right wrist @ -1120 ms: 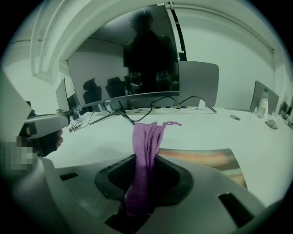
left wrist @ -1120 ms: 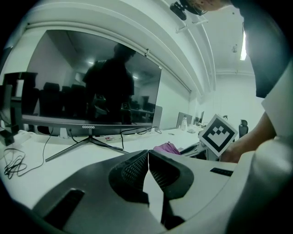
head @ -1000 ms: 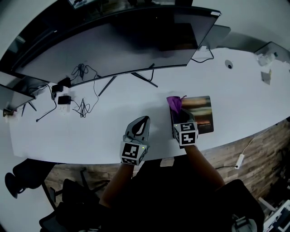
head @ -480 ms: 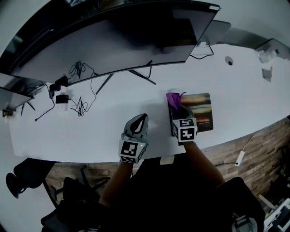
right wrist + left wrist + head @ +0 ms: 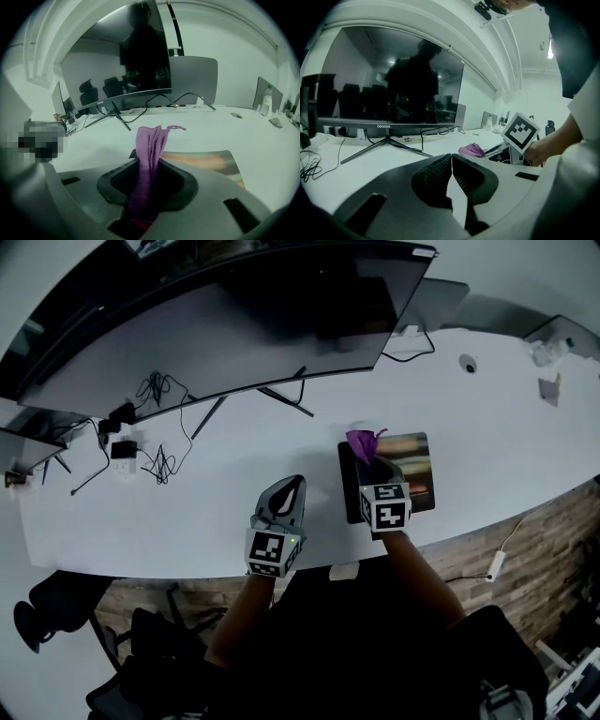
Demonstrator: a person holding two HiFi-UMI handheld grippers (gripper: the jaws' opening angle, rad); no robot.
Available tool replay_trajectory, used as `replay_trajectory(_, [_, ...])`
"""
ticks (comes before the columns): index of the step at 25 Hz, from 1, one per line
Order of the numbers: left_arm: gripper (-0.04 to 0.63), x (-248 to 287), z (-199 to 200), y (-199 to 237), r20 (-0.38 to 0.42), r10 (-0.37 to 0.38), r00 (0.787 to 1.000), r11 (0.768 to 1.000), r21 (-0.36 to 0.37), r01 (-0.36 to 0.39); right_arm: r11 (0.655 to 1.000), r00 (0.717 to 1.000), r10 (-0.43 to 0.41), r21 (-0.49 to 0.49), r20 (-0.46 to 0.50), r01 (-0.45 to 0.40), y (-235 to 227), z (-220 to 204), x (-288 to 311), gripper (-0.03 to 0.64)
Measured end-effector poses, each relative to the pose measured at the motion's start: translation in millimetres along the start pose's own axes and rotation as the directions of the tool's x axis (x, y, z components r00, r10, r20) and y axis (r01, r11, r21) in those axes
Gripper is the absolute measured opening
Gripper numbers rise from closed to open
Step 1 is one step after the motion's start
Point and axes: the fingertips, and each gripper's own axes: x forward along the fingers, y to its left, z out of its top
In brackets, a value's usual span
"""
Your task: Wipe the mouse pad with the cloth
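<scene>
A dark mouse pad (image 5: pixel 412 465) with a coloured picture lies on the white desk (image 5: pixel 234 493), right of centre. My right gripper (image 5: pixel 371 465) is over the pad's left part, shut on a purple cloth (image 5: pixel 362 444) that sticks out past the jaws toward the pad's far left corner. In the right gripper view the purple cloth (image 5: pixel 149 159) stands pinched between the jaws, with the mouse pad (image 5: pixel 206 161) beyond. My left gripper (image 5: pixel 287 498) rests on the bare desk left of the pad, jaws shut on nothing (image 5: pixel 451 174). From there the cloth (image 5: pixel 471 150) shows at the right.
A wide curved monitor (image 5: pixel 225 324) on a forked stand (image 5: pixel 281 399) fills the desk's back. Cables and adapters (image 5: pixel 141 442) lie at the far left. A small round object (image 5: pixel 467 363) and small items (image 5: pixel 548 390) sit at the far right. The desk's front edge runs just behind the grippers.
The right gripper with the cloth has edged slightly along the pad's left part. The left gripper has stayed where it was.
</scene>
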Motion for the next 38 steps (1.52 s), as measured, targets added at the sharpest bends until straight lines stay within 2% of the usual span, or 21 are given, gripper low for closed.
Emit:
replay_trajectory(26, [0.023,46,-4,-53,-0.043,-0.044,0.998,0.999,-0.003,0.044,0.995,0.994,-0.101,0.015,-0.029,0.101,-102,-11,-28,0.115])
replay_trajectory(38, [0.023,48,-11,-68,-0.053,-0.042,0.998,0.999,-0.009,0.042,0.987,0.987,-0.157,0.015,-0.04,0.158,-141,-18,-41,0.115])
